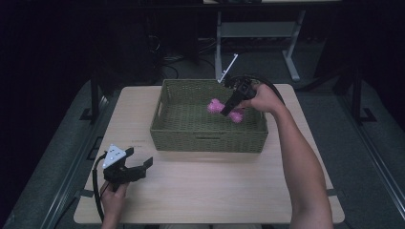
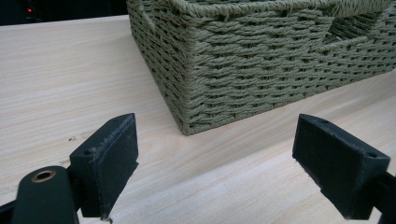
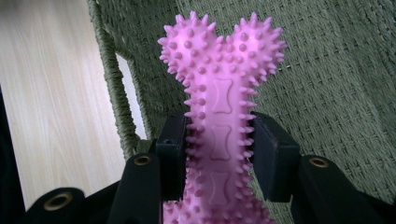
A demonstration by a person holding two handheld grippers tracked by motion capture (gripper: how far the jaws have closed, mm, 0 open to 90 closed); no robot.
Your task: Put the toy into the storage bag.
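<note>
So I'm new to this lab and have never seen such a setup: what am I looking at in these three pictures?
A person at a wooden table holds a hand-held two-jaw gripper in each hand. The high view looks down from above; each of the other two pictures comes from a camera riding on one gripper. On the table stands a green woven basket. The right gripper is shut on a pink spiky bone toy over the inside of the basket. The left gripper is open, holding nothing, near the basket's corner.
</note>
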